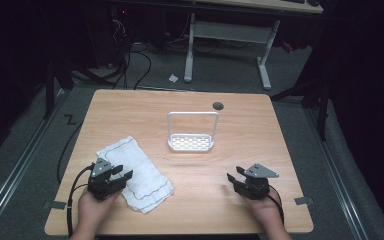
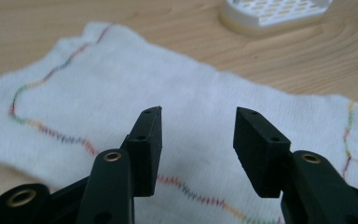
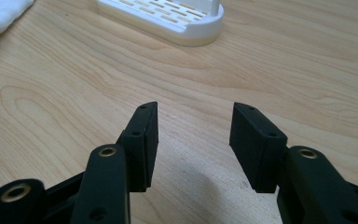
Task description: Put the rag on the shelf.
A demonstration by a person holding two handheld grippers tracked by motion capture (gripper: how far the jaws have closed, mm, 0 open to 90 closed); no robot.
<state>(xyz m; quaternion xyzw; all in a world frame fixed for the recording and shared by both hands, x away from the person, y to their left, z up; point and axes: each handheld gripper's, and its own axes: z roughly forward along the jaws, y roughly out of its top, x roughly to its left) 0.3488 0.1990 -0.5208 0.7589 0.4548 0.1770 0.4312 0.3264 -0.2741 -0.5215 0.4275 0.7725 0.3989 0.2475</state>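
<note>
Nearest to us, at the left of the high view, we hold the left tool [image 1: 121, 173] low over the near-left part of the worktop [image 1: 240, 150]; its jaws stand wide apart with nothing between them. In the left gripper view those jaws hang just above a white cloth [image 2: 121, 93] edged with a wavy line of multicoloured stitching — whether they touch the fabric we cannot tell. From above, the cloth [image 1: 135, 172] lies folded and slightly rumpled, running diagonally from the worktop's left-centre toward its near edge, with the left tool over its near-left corner.

Moving right: a white rack [image 1: 191, 142] with a slotted base and a tall wire loop stands upright near the worktop's middle, apart from the cloth. Behind it, near the far edge, sits a dark round grommet [image 1: 218, 105].

Far right — the right tool [image 1: 234, 178] is held over bare wood, well apart from cloth and rack. Its jaws are likewise spread wide and empty; in the right gripper view they point toward the rack's base [image 3: 168, 16].
</note>
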